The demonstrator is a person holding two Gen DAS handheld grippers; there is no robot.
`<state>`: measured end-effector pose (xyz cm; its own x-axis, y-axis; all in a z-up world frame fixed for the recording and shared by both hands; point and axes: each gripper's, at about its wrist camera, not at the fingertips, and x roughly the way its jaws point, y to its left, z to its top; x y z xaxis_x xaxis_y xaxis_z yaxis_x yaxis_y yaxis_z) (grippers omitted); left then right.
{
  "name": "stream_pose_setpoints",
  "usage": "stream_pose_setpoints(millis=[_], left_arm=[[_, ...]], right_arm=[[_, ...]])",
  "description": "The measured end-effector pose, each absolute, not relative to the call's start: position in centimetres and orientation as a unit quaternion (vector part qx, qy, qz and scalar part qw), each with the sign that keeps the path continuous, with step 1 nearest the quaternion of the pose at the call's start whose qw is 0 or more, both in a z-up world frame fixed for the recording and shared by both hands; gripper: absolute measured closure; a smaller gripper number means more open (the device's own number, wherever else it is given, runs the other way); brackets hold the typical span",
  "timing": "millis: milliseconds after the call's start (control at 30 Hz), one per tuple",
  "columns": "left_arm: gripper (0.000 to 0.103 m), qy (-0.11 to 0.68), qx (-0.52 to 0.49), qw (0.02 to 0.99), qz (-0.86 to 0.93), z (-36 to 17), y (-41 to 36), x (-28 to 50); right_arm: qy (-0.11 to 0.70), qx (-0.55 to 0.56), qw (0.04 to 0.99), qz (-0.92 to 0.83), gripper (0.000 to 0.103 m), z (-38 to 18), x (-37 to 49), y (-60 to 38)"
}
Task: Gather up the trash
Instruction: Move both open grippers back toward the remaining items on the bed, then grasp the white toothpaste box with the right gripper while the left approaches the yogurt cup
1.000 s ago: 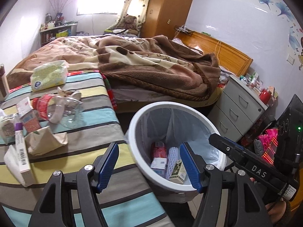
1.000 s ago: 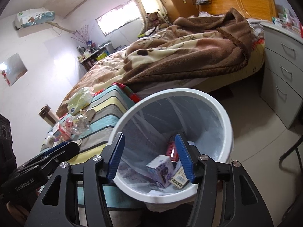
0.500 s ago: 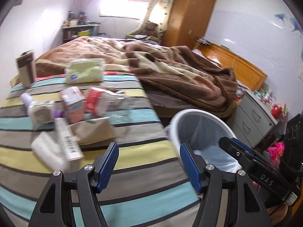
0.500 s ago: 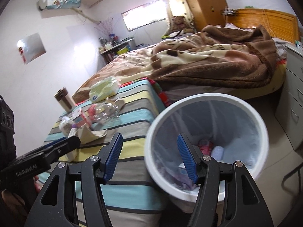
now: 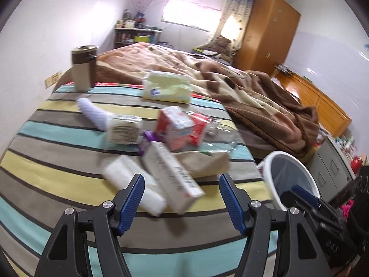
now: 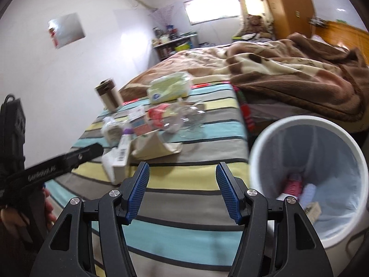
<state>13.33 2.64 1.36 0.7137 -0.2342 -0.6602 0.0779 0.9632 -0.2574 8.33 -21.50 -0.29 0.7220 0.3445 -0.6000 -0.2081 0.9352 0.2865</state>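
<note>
Trash lies in a heap on the striped table cloth (image 5: 57, 161): a long white box with a barcode (image 5: 171, 176), a white tissue wad (image 5: 136, 187), a beige torn wrapper (image 5: 205, 162), a pink carton (image 5: 176, 130), a crushed clear bottle (image 6: 182, 117). My left gripper (image 5: 182, 198) is open with nothing between its blue pads, just short of the long white box. My right gripper (image 6: 182, 189) is open and empty over the cloth, left of the white lined bin (image 6: 306, 180), which holds several discarded packs.
A brown-and-cream tumbler (image 5: 83, 68) and a yellow tissue pack (image 5: 167, 87) stand at the far side of the table. Beyond lies a bed with a brown blanket (image 5: 242, 85). A grey drawer unit (image 5: 332, 164) is right of the bin (image 5: 293, 177).
Both grippers have swung left, away from the bin and over the striped table. The trash heap now sits in front of the left gripper. Neither gripper's opening has changed.
</note>
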Motion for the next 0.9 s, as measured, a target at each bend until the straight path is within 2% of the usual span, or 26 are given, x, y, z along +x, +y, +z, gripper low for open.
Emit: stream_pose_setpoints(millis=[367,733,900], left_arm=[[0.036,0.370,-0.127,0.919,-0.047,0.7,8.4,14.9],[0.036,0.377,-0.131,0.916,-0.040,0.0,10.6,17.9],[0.036,0.385,-0.127,0.913,-0.044,-0.4,11.1,19.6]], right_arm=[[0.359,0.058,0.910,0.201,0.041,-0.7,9.5,-15.9],[0.385,0.043,0.895,0.223,0.042,-1.3,11.7,-13.0],[0.401,0.034,0.886,0.232,0.049,-2.1,12.8,-11.5]])
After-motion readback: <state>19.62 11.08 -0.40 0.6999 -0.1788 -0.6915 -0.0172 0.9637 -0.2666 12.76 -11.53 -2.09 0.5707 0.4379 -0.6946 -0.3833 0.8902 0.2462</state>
